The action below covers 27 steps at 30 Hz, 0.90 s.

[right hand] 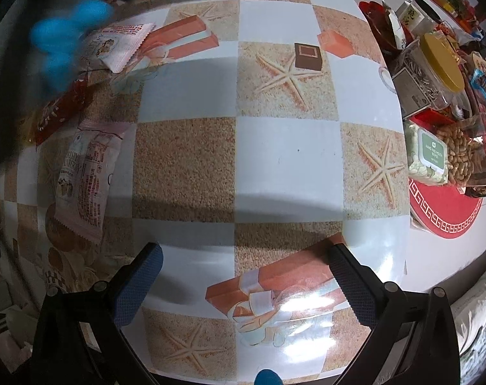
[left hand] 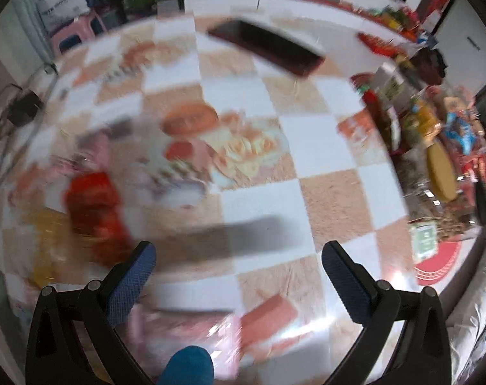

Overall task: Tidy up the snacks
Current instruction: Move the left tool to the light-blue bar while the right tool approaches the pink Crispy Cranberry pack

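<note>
Left tool (left hand: 238,266) spread wide, empty, above checkered beige-and-white tabletop (left hand: 333,147); view blurred. Right tool (right hand: 246,269) spread wide, empty, over bare squares. Pink printed snack packet (right hand: 85,179) flat on tabletop, left of right tool. Second pink packet (right hand: 114,46) farther back, beside blurred blue-gloved hand (right hand: 63,41). Red wrapper (right hand: 61,110) between packets.

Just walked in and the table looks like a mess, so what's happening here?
A person holds a hand-held gripper in each hand over a checkered tablecloth. Both the left hand-held gripper and the right hand-held gripper are open and empty. Snack packets lie loose at the left: a pink packet, a white packet and a red packet. A small brown box sits alone mid-table. Jars and peanuts crowd the right edge. The left view is motion-blurred.
</note>
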### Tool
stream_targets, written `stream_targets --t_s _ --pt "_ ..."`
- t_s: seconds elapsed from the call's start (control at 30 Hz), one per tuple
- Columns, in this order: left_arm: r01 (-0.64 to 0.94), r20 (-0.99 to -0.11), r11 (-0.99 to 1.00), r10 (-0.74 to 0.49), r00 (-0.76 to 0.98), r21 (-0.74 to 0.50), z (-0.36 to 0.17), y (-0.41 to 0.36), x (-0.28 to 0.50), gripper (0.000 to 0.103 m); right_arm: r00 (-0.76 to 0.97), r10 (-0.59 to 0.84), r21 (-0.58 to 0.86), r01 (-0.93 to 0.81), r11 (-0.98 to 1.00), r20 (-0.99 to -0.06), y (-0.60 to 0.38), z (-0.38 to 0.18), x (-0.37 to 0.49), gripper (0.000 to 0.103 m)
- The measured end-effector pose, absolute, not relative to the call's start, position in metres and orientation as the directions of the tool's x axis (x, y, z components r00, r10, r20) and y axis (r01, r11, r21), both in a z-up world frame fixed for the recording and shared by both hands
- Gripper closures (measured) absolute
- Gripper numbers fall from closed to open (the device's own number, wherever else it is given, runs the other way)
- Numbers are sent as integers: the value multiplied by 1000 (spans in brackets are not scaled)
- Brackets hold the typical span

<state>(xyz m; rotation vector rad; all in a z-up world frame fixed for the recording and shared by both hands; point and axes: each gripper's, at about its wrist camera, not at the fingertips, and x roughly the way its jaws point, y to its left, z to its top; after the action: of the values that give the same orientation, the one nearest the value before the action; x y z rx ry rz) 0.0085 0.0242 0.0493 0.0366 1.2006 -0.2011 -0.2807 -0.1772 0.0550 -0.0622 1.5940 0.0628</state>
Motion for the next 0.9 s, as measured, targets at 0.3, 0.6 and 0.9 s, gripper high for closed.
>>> stream_targets --t_s 0.3,0.6,0.9 --pt "130 -970 991 -41 241 -10 87 136 -48 0 -152 -14 -2 -77 997 -988 -177 48 -263 0" --pt "105 -999 994 -41 15 -39 55 210 -121 0 -243 32 18 59 998 -970 -166 62 -277 0" --pt "175 -997 981 -76 -22 -79 78 230 -139 0 -276 34 29 21 999 -960 -122 91 -299 0"
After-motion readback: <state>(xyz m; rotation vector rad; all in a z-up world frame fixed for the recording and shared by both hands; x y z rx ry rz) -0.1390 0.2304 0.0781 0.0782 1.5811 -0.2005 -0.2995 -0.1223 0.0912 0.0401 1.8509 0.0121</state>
